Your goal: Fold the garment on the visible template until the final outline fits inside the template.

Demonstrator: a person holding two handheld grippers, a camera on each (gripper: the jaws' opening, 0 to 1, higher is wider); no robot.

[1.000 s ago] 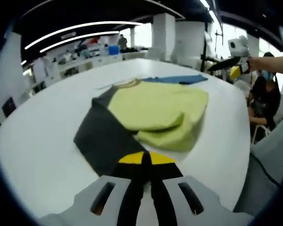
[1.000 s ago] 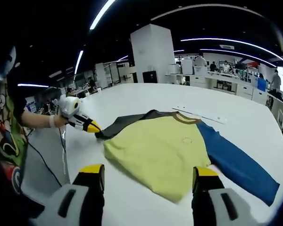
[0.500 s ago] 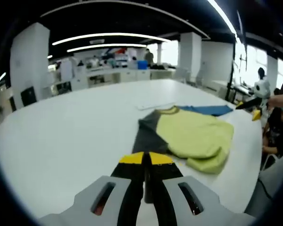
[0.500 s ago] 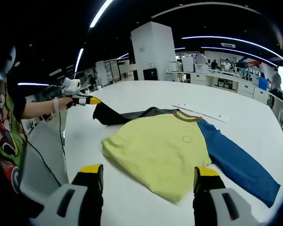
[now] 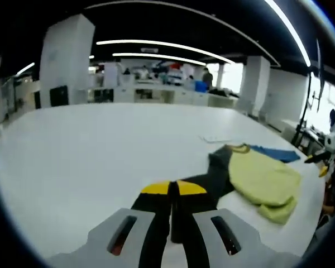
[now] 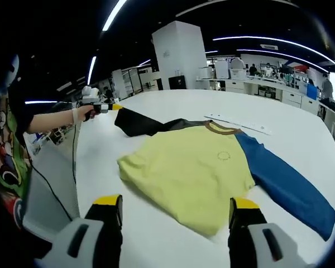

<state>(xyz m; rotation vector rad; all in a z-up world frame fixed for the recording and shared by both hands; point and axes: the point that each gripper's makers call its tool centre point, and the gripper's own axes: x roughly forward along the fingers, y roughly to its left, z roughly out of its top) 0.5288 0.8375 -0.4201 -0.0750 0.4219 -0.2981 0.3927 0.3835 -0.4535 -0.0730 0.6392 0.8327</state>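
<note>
Spreading step: L gripper (image 6: 116,105) pulls the dark sleeve (image 6: 135,123) out sideways from the shirt (image 6: 190,176), judged as flattening before any fold.
L gripper state: jaws pressed together in left gripper view, yellow tips meet, dark cloth runs from under them, so it grips the sleeve end.
R gripper (image 6: 176,215) state: jaws wide apart, nothing between, it hovers near the shirt hem.
Garment place: on white table (image 6: 173,109), yellow body in the middle, blue sleeve (image 6: 285,187) stretched to the other side, brown collar toward the far edge.
Template: cannot tell; thin white strip (image 6: 237,124) lies just beyond the collar.
Fold count: 0 done, judged early in task.
Next move: lay the dark sleeve flat and let go; hem nearest R gripper looks rumpled, needs smoothing w/ R gripper.
</note>
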